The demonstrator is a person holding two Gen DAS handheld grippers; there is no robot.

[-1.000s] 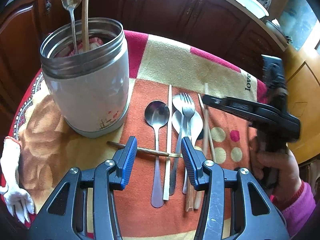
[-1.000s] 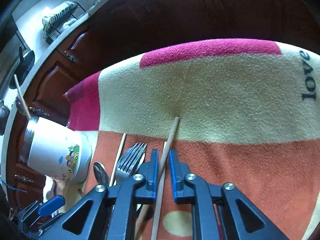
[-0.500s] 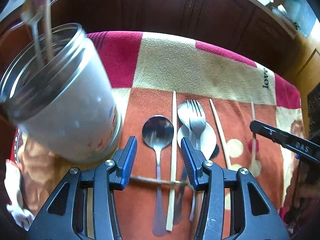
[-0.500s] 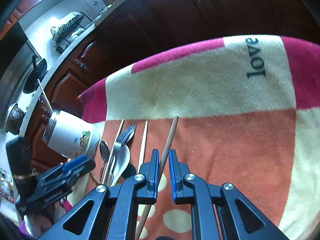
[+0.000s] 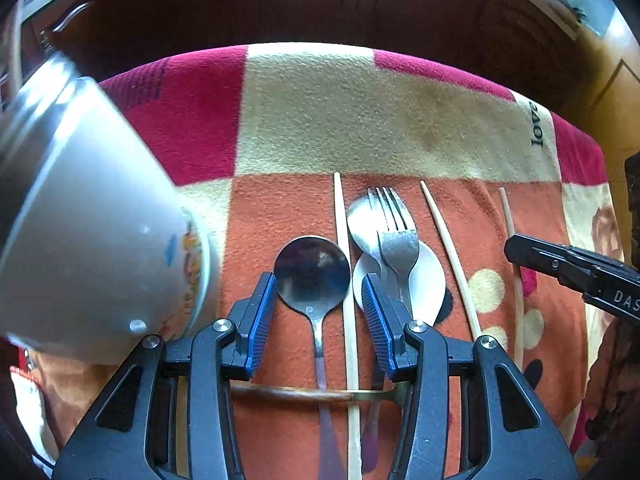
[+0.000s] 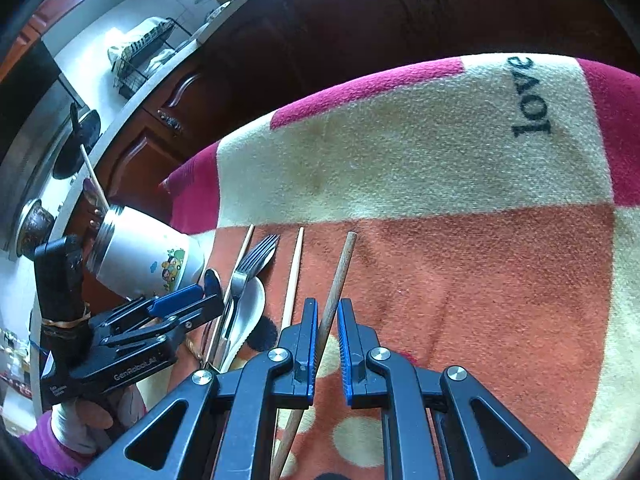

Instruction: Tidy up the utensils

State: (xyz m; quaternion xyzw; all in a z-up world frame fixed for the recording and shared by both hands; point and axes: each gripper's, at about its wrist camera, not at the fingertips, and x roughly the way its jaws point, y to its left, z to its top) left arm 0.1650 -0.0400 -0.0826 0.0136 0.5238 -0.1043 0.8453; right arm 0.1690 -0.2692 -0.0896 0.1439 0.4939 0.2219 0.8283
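Observation:
My left gripper (image 5: 318,314) is open, low over a steel spoon (image 5: 312,276) and a pale chopstick (image 5: 344,264) lying on the cloth. Right of them lie a fork (image 5: 394,232) over a white spoon (image 5: 424,284), then another chopstick (image 5: 450,256). A brown stick (image 5: 304,394) lies crosswise under the fingers. My right gripper (image 6: 327,344) holds a wooden chopstick (image 6: 338,276) between nearly shut jaws, its tip over the cloth. The white steel-rimmed jar (image 5: 88,232) stands at left with utensils in it; it also shows in the right wrist view (image 6: 140,258).
A patchwork cloth (image 5: 360,120) in red, cream and orange covers the table. Dark wooden cabinets (image 5: 320,0) stand behind. A white glove (image 5: 28,408) lies at the left edge. The left gripper (image 6: 176,312) shows in the right wrist view.
My left gripper has moved forward and down over the spoon, so the jar slid to the left of the view. My right gripper lifted the chopstick and moved right, and its jaws opened slightly.

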